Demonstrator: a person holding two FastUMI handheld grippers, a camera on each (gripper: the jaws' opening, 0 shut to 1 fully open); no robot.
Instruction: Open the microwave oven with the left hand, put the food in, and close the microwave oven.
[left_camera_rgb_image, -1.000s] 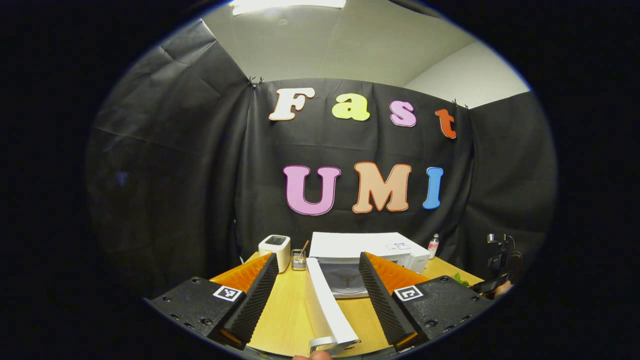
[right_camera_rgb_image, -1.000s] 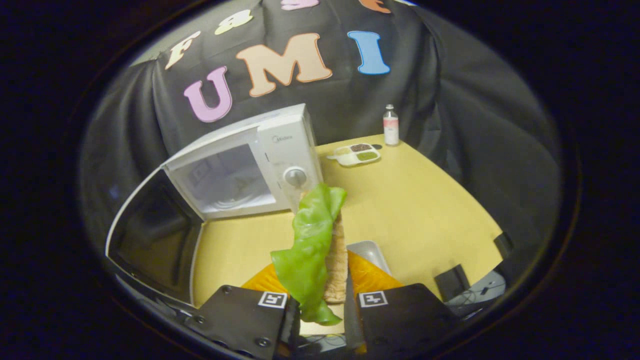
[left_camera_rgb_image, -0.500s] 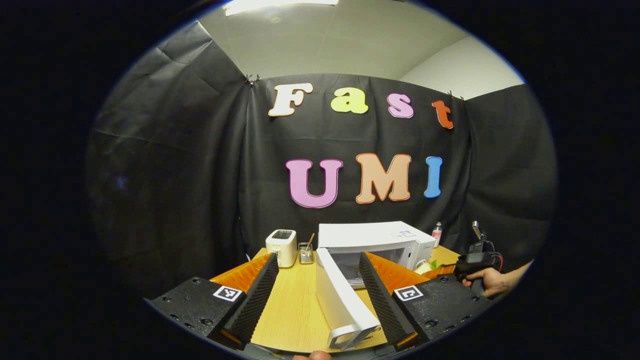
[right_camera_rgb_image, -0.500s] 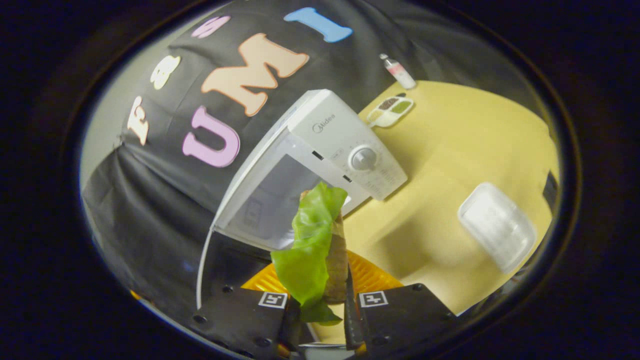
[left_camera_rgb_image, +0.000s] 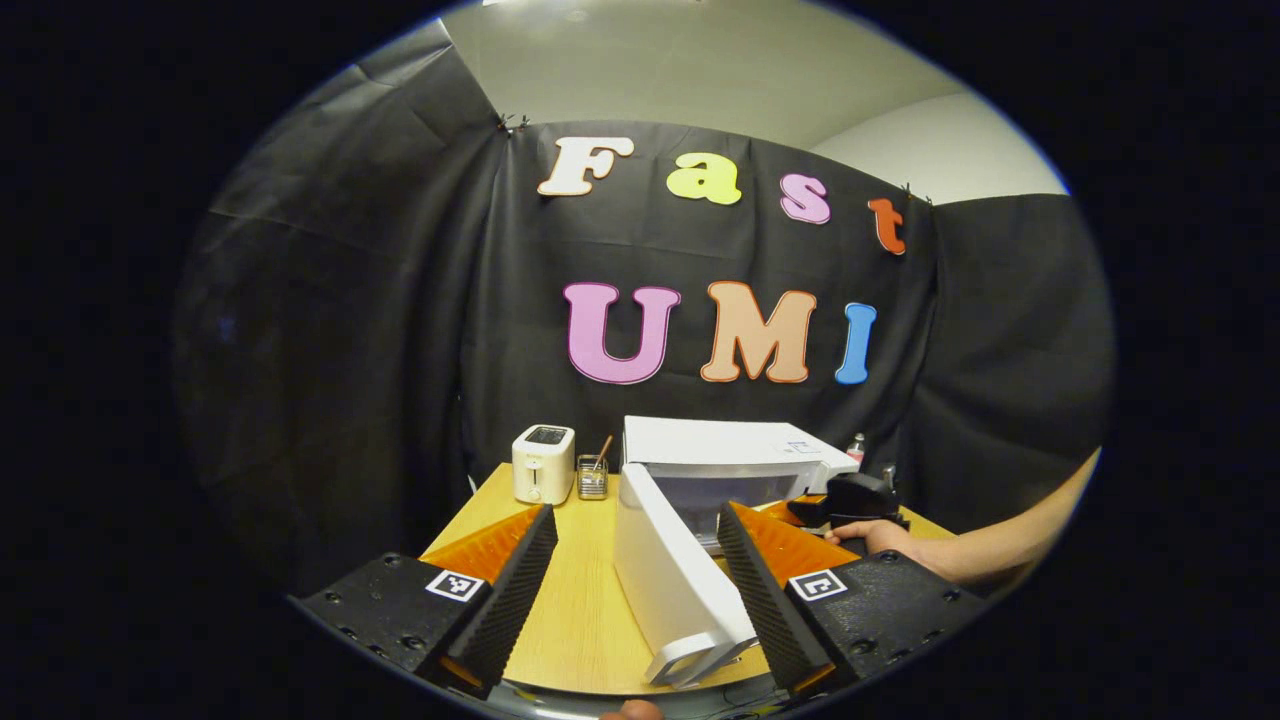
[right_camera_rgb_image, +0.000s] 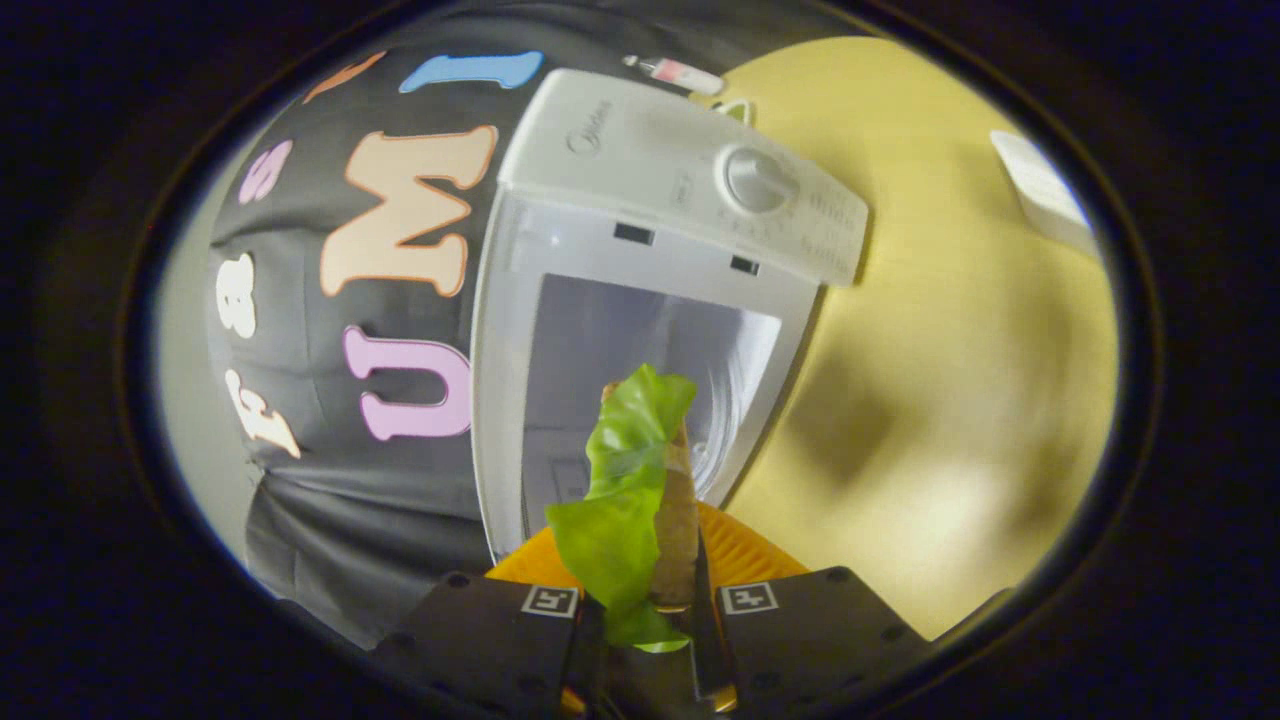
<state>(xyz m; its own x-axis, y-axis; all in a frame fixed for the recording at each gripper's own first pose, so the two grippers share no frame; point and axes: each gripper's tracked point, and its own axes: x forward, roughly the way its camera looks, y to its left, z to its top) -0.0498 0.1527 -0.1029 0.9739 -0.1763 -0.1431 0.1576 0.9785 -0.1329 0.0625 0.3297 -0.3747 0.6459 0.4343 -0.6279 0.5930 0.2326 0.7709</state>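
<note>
The white microwave (left_camera_rgb_image: 725, 450) stands on the table with its door (left_camera_rgb_image: 665, 575) swung out toward me. My left gripper (left_camera_rgb_image: 635, 512) is open; the door's edge stands between its fingers, nearer the right one. In the right gripper view the open cavity (right_camera_rgb_image: 640, 350) is just ahead, with the knob panel (right_camera_rgb_image: 755, 180) beside it. My right gripper (right_camera_rgb_image: 645, 605) is shut on the food (right_camera_rgb_image: 630, 490), a bread slice with a green lettuce leaf, held up in front of the opening. The left gripper view shows that gripper (left_camera_rgb_image: 850, 497) and the hand (left_camera_rgb_image: 885, 540) holding it at the microwave's front.
A white toaster (left_camera_rgb_image: 543, 463) and a small utensil holder (left_camera_rgb_image: 592, 478) stand left of the microwave on the yellow wooden table (right_camera_rgb_image: 950, 350). A small bottle (right_camera_rgb_image: 675, 72) sits behind the microwave. A white lidded container (right_camera_rgb_image: 1040, 190) lies on the table to the right.
My right gripper carried the food from above the table up to the microwave's opening, rolling as it went. My left gripper stayed open around the door's edge.
</note>
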